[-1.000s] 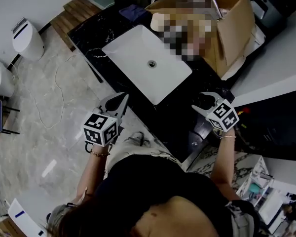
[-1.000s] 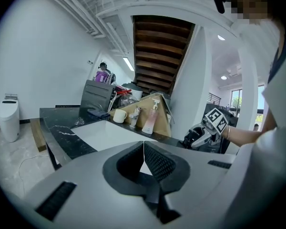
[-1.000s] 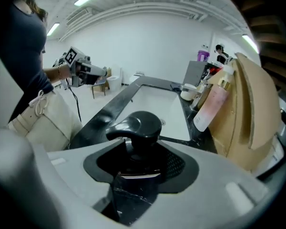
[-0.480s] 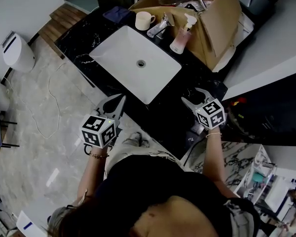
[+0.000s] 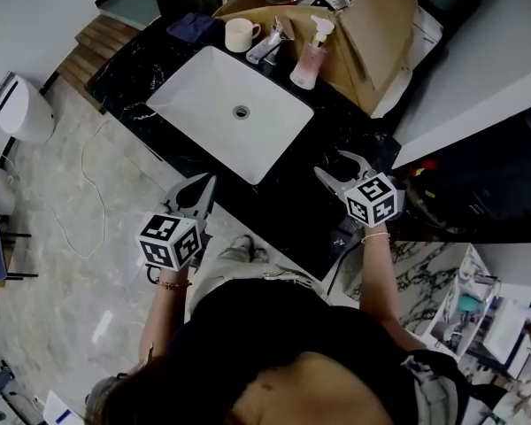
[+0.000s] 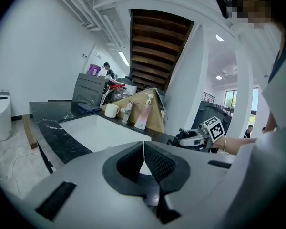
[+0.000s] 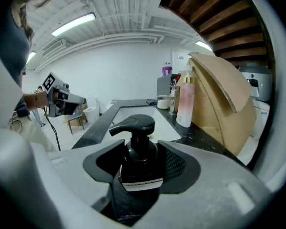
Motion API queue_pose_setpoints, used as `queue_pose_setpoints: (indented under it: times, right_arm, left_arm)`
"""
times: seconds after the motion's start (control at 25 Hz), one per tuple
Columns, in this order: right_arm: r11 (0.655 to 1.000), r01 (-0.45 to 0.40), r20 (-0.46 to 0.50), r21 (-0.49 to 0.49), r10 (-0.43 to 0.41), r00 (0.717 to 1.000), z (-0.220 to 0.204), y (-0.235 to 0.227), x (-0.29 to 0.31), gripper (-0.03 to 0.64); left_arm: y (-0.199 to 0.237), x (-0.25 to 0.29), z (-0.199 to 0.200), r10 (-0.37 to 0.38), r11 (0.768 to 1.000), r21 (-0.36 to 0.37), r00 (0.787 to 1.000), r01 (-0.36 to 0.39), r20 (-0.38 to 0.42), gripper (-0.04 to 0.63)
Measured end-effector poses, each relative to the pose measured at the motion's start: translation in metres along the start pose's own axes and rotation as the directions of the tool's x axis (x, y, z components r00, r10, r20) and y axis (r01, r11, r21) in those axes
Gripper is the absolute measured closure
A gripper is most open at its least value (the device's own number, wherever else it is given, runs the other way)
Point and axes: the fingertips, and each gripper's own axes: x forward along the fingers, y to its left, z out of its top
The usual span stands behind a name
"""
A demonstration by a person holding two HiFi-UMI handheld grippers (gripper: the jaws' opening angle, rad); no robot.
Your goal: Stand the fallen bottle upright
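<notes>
A black pump bottle [image 7: 136,128] sits between the pads of my right gripper [image 7: 142,150], pump head up; its base is hidden behind the jaws. In the head view the right gripper [image 5: 334,168] hangs over the black marble counter [image 5: 288,206], right of the white sink [image 5: 203,104], and the bottle there is a dark shape that I cannot make out. My left gripper [image 5: 203,189] is at the counter's front edge, and its jaws [image 6: 143,151] meet with nothing between them.
At the back of the counter stand a pink pump bottle [image 5: 305,60], a faucet [image 5: 267,47] and a cream cup [image 5: 239,34]. A cardboard box [image 5: 372,34] leans behind them. A white toilet [image 5: 22,109] stands on the floor at the left.
My right gripper has rolled with the black bottle in it and shifted slightly left. The left gripper has stayed about where it was. The head view has shifted.
</notes>
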Motion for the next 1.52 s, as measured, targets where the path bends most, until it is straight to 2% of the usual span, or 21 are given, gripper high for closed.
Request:
queue_pose_setpoints:
  times: [0.24, 0.32, 0.4, 0.52, 0.64, 0.68, 0.8, 1.0, 1.28, 1.52]
  right_arm:
    - [0.997, 0.065, 0.006, 0.031, -0.065, 0.998, -0.004, 0.003, -0.019, 0.383]
    - [0.989, 0.136, 0.051, 0.063, -0.139, 0.989, -0.003, 0.005, -0.032, 0.383]
    - [0.964, 0.241, 0.125, 0.11, -0.254, 0.959, 0.001, 0.006, -0.049, 0.385]
    - [0.905, 0.372, 0.191, 0.208, -0.41, 0.892, 0.006, 0.01, -0.072, 0.421]
    - [0.839, 0.401, 0.234, 0.368, -0.501, 0.833, 0.006, 0.016, -0.086, 0.612]
    - [0.816, 0.391, 0.241, 0.425, -0.518, 0.821, 0.004, 0.017, -0.087, 0.612]
    - [0.769, 0.392, 0.227, 0.505, -0.557, 0.799, -0.001, 0.022, -0.085, 0.612]
    - [0.77, 0.452, 0.213, 0.451, -0.585, 0.783, 0.001, 0.032, -0.085, 0.612]
    - [0.754, 0.471, 0.194, 0.457, -0.601, 0.775, -0.005, 0.032, -0.086, 0.612]
    - [0.745, 0.482, 0.192, 0.462, -0.614, 0.765, -0.006, 0.033, -0.09, 0.612]
  left_arm:
    - [-0.003, 0.006, 0.004, -0.023, 1.0, 0.014, 1.0, 0.022, 0.006, 0.594]
    - [-0.005, 0.01, 0.004, -0.032, 0.999, 0.016, 0.999, 0.032, -0.001, 0.594]
    - [-0.008, 0.014, 0.003, -0.048, 0.999, 0.026, 0.999, 0.048, -0.012, 0.594]
    - [-0.013, 0.02, 0.005, -0.07, 0.997, 0.032, 0.997, 0.07, -0.015, 0.594]
    - [-0.015, 0.024, 0.006, -0.077, 0.997, 0.026, 0.997, 0.077, -0.01, 0.594]
    - [-0.016, 0.025, 0.006, -0.08, 0.996, 0.027, 0.997, 0.081, -0.011, 0.594]
    - [-0.017, 0.028, 0.003, -0.09, 0.995, 0.038, 0.996, 0.091, -0.024, 0.594]
    - [-0.019, 0.03, -0.008, -0.091, 0.992, 0.078, 0.994, 0.096, -0.064, 0.594]
    - [-0.025, 0.037, -0.021, -0.125, 0.987, 0.09, 0.987, 0.133, -0.097, 0.594]
    - [-0.033, 0.043, -0.017, -0.155, 0.983, 0.083, 0.985, 0.161, -0.077, 0.594]
